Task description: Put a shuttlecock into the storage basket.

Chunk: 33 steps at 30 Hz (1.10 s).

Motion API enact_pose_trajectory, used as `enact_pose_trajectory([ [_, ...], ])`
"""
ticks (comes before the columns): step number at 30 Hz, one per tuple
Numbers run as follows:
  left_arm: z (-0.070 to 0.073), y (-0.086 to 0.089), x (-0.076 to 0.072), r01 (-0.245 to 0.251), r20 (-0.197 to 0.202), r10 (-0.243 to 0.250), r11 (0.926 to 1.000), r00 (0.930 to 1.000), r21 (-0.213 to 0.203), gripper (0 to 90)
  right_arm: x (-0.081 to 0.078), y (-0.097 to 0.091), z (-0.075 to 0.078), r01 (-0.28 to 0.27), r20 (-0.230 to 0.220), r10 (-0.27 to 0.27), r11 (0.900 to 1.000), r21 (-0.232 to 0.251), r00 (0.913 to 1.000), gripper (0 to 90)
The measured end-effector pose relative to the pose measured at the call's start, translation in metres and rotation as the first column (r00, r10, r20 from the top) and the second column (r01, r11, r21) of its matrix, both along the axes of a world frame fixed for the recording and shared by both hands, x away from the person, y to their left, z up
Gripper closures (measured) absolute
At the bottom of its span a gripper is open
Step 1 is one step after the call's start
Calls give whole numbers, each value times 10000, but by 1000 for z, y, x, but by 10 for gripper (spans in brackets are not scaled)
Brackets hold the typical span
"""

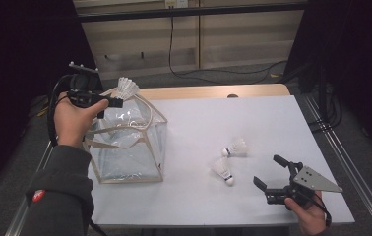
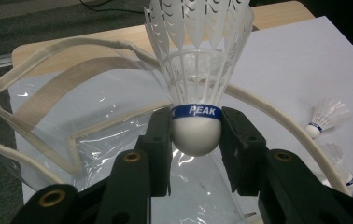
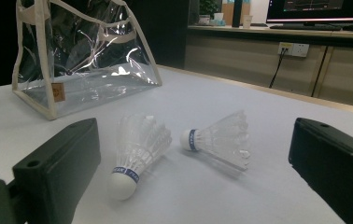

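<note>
My left gripper [image 2: 196,135] is shut on the cork head of a white shuttlecock [image 2: 197,74] with a blue band; its feathers point up. In the high view this left gripper [image 1: 117,101] holds the shuttlecock [image 1: 126,88] over the open top of a clear plastic bag [image 1: 125,147] with beige trim. Two more shuttlecocks [image 1: 235,147] [image 1: 223,170] lie on the white table. My right gripper [image 1: 268,172] stands open near the table's front right, facing the nearer lying shuttlecock [image 3: 137,151] and the farther one [image 3: 221,140], with nothing between its jaws.
The bag [image 3: 79,60] stands at the table's left, its handles [image 2: 34,51] looping over the opening. The white table top [image 1: 253,118] stretches between bag and right edge. A wooden strip [image 1: 213,91] borders the far side. Cables [image 1: 213,73] lie on the floor beyond.
</note>
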<state>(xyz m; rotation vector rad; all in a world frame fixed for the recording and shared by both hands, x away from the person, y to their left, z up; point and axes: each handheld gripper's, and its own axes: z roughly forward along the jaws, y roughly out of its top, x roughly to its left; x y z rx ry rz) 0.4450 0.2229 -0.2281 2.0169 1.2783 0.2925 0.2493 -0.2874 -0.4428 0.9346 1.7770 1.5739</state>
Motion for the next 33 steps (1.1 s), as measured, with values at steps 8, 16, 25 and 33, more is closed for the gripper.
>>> enact_pose_trajectory([
  [8,-1,2,1,-87,35,87,9999,10000,50,655,0,0,0,16,27,-16,10000,-3,10000,22],
  [16,-2,1,4,-221,59,221,9998,9997,25,655,0,0,0,15,18,-15,10000,-1,10000,22],
  [25,-7,1,9,-325,-14,325,9994,9995,116,655,0,0,0,7,34,-7,10000,-9,10000,22],
  [33,-10,7,10,-631,3,631,9979,9980,107,655,0,-1,0,18,36,-18,10000,-16,10000,21],
])
